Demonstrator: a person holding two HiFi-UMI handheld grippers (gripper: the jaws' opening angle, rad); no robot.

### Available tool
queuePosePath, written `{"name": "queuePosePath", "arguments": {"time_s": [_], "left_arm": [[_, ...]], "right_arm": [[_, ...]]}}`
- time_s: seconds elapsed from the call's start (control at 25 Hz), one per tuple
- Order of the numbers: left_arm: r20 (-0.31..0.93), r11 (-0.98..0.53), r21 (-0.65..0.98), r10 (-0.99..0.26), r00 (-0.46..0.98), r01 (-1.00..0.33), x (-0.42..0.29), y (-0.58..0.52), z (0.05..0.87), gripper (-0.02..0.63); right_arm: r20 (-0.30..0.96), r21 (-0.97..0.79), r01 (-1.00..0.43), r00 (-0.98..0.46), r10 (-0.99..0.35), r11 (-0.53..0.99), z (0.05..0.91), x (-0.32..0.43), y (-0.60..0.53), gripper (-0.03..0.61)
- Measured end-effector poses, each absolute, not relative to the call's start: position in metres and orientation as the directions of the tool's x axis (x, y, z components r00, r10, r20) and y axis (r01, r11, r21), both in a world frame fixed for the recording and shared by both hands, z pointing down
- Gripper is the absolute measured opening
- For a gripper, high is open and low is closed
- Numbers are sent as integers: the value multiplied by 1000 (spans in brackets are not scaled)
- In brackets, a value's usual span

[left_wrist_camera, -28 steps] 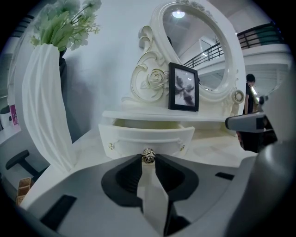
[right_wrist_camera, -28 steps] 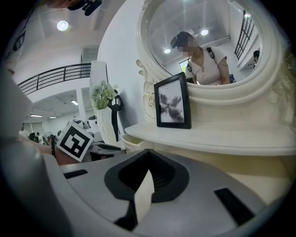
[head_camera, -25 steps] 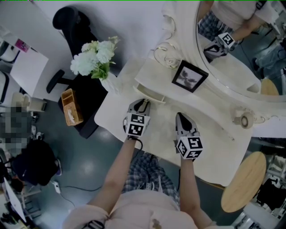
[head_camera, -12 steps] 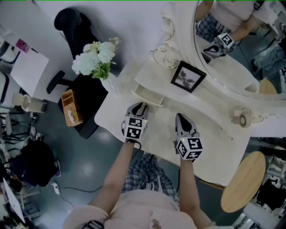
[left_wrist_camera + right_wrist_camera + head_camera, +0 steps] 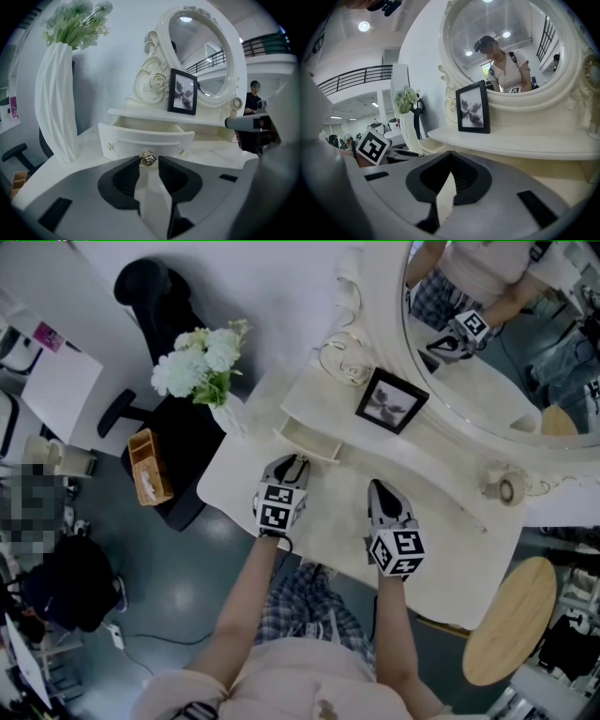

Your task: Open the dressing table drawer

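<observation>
Well, from the head view the person stands over a white worktop (image 5: 441,531) with a pair of tongs in each hand. The left tongs (image 5: 297,465) point at the front of the small drawer (image 5: 309,440), which juts partly out from under the raised shelf. The right tongs (image 5: 378,489) hover over the bare worktop, just beside the left pair and apart from the drawer. Behind them a black picture frame (image 5: 391,400) leans at the foot of the oval mirror (image 5: 506,362), and a white vase (image 5: 230,413) of pale flowers stands at the left corner.

Looking along the left gripper view, the tongs (image 5: 148,161) are clamped on the little golden rose knob (image 5: 148,158) at the middle of the drawer front (image 5: 140,140). The drawer is open enough to show its hollow inside. The tall ribbed vase (image 5: 55,103) stands to its left, and the picture frame (image 5: 183,92) sits on the shelf above.

Along the right gripper view, the right tongs (image 5: 450,153) have their tips together with nothing between them. They face the edge of the shelf, below the picture frame (image 5: 473,108) and the mirror (image 5: 506,47). The marker cube (image 5: 372,145) of the left tongs shows at the left.
</observation>
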State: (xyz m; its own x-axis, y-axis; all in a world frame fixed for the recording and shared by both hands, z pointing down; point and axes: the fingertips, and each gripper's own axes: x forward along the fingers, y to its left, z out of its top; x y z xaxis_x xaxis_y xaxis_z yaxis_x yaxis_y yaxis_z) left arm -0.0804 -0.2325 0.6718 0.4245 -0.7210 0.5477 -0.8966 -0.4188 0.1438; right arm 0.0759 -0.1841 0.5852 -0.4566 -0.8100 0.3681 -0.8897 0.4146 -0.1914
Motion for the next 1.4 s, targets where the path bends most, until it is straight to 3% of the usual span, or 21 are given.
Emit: {"name": "queuePosePath", "arguments": {"time_s": [0.12,0.2,0.4,0.84,1.2,1.4], "left_arm": [[530,-422,187,-717,453,-887,-79,-230,670,256],[514,-429,180,-726,456,-885,-80,-225,662,303],[464,-440,139,-763,451,-887,-84,-212,636,330],[351,-509,116,-783,514,-853,-51,-207,554,325],[215,-640,95,-735,643,-763,7,-192,482,84],[153,-676,84,-717,680,-732,26,-187,461,38]], "right_arm": [[363,-188,-891,-455,-813,414,581,78,-184,15],[360,-186,-891,-453,-816,413,578,80,-183,15],[341,-184,-900,-436,-833,395,568,93,-179,15],[246,-154,-951,-298,-922,267,517,158,-155,15],[132,-109,-990,-101,-986,87,461,241,-111,15],[110,-93,-996,-13,-994,3,451,280,-87,15]]}}
